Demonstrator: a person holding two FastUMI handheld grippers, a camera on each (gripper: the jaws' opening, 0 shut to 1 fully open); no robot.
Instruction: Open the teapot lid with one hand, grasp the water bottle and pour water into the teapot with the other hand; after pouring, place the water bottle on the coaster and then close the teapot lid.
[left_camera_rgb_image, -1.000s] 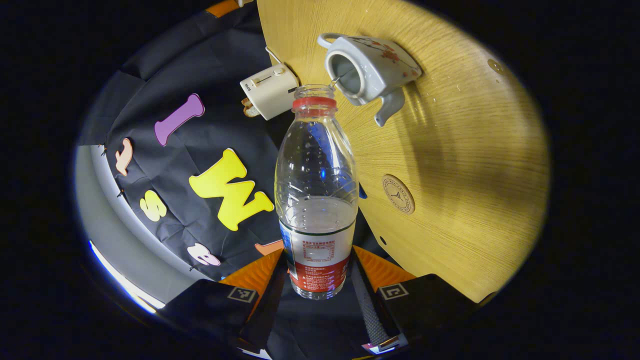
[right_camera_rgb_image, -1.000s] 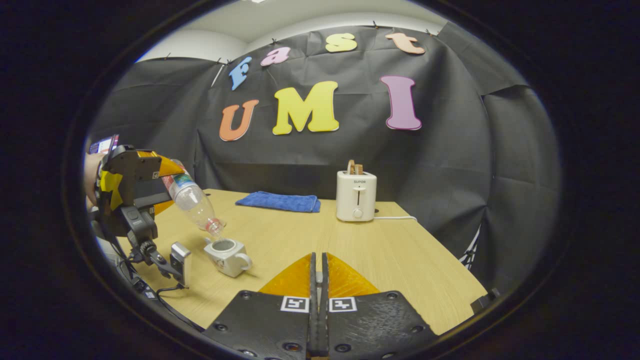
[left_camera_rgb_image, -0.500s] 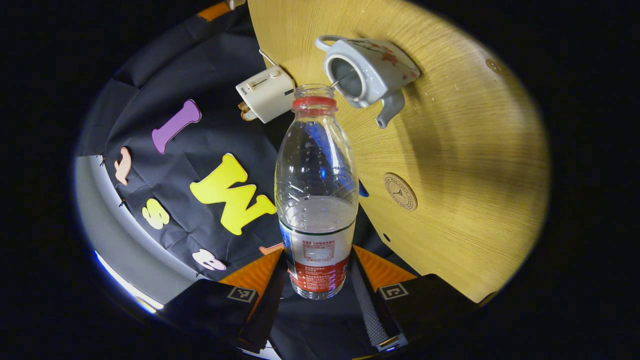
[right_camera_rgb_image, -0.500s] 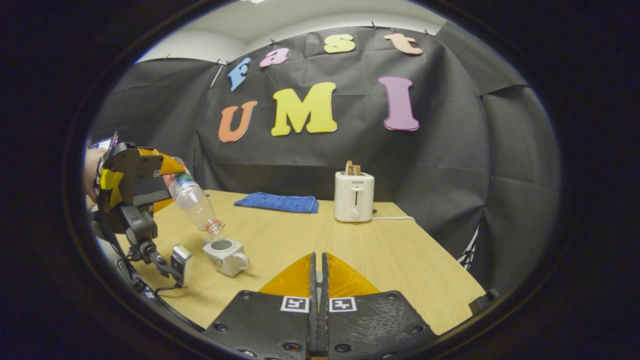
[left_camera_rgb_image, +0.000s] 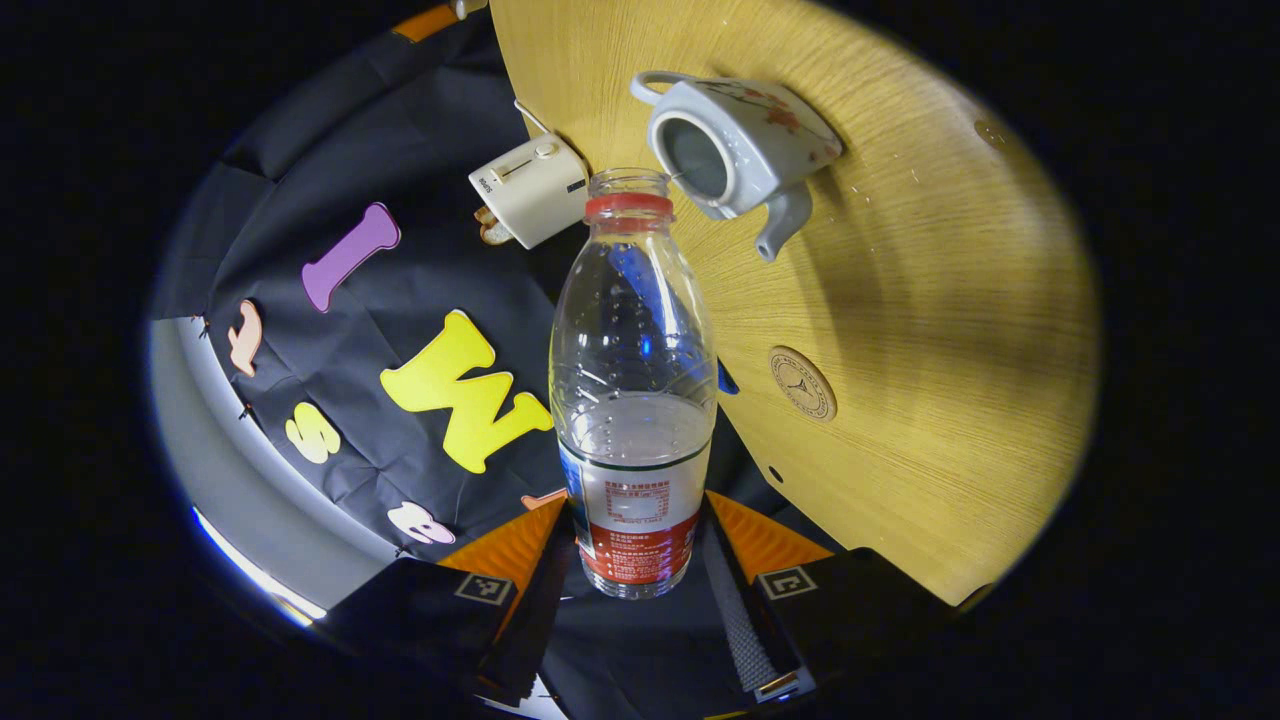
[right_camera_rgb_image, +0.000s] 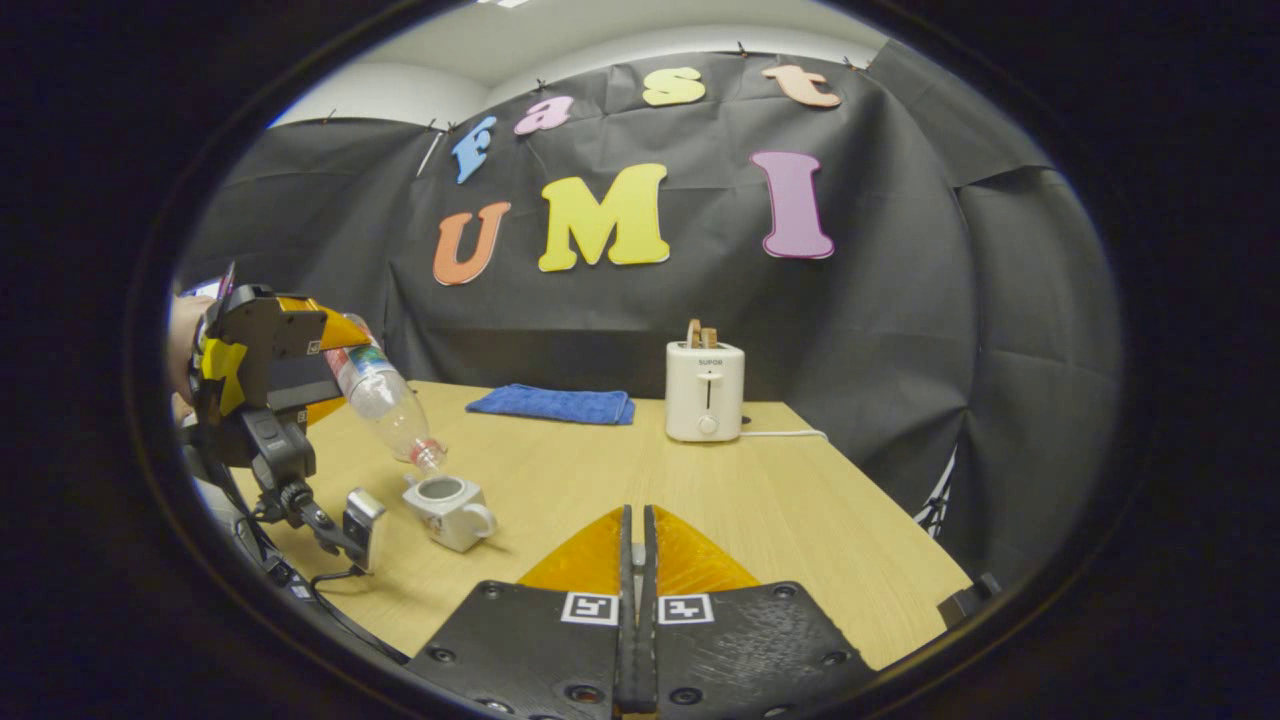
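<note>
My left gripper (left_camera_rgb_image: 633, 522) is shut on the labelled lower part of a clear water bottle (left_camera_rgb_image: 632, 380) with a red neck ring and no cap. The bottle's mouth points at the open top of the grey teapot (left_camera_rgb_image: 735, 140), which stands lidless on the wooden table (left_camera_rgb_image: 950, 300). A round coaster (left_camera_rgb_image: 802, 383) lies on the table near the bottle. In the right gripper view, the bottle (right_camera_rgb_image: 388, 405) tilts mouth-down just above the teapot (right_camera_rgb_image: 450, 505), held by the left gripper (right_camera_rgb_image: 325, 350). My right gripper (right_camera_rgb_image: 636, 520) hovers over the table with its fingers together.
A white toaster (right_camera_rgb_image: 704, 390) with toast stands at the back of the table (right_camera_rgb_image: 800, 520), its cord running right. A folded blue cloth (right_camera_rgb_image: 555, 403) lies at the back left. The toaster (left_camera_rgb_image: 528, 188) sits beyond the bottle's mouth. A hand holds the left gripper.
Hardly anything has moved. The left gripper keeps the bottle tilted over the teapot, and the teapot and toaster drifted slightly in the left gripper view. The right gripper stays shut.
</note>
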